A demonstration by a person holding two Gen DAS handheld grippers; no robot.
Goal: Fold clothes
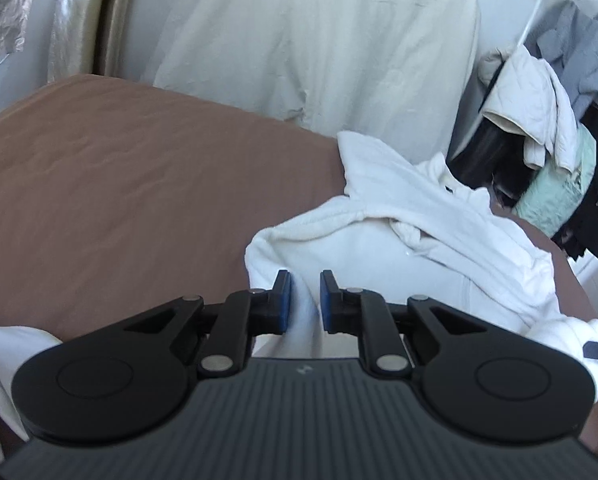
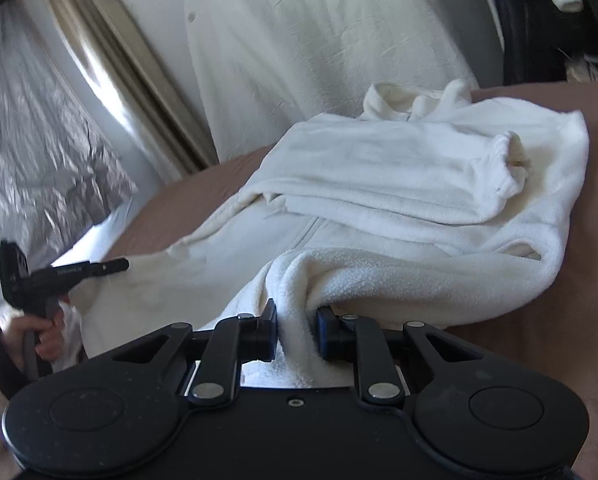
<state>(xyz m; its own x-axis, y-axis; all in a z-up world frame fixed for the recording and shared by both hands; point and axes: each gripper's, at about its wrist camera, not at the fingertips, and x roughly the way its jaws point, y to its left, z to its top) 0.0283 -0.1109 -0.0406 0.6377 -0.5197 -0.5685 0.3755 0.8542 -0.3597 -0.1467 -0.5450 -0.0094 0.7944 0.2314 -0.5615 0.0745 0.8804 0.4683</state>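
While the white fleece zip-front jacket (image 2: 379, 168) lies spread on the flat brown bedsheet (image 1: 119, 180), both tongs have hold of its near edge. The left gripper (image 1: 305, 300) has its blue-lined pads (image 1: 286, 304) drawn close together with a raised fold of the jacket between them; the cloth there is blurred, but it reads as a pinch rather than a loose gap. The right gripper (image 2: 297, 332) is clamped on a thick bunched roll of the hem, and the fleece bulges out above and below its pads.

Seen from the right wrist, the jacket lies front-up, with its stand-up collar (image 2: 395, 100) at the far end by the edge of the sheet. One sleeve is laid across the chest, its gathered cuff (image 2: 503, 164) pointing right. The zip line (image 2: 311, 232) runs from under that sleeve towards the near hem. At the left of this view a hand (image 2: 39, 332) grips the handle of the left tool, whose tip meets the jacket's near-left edge.

Behind the bed a large cream cloth (image 1: 299, 40) hangs against the wall, with a beige curtain (image 2: 111, 68) and crinkled silver foil sheeting (image 2: 39, 140) beside it. Off the bed's far right corner stands a clothes rack (image 1: 539, 92) – draped with white, grey and black garments.
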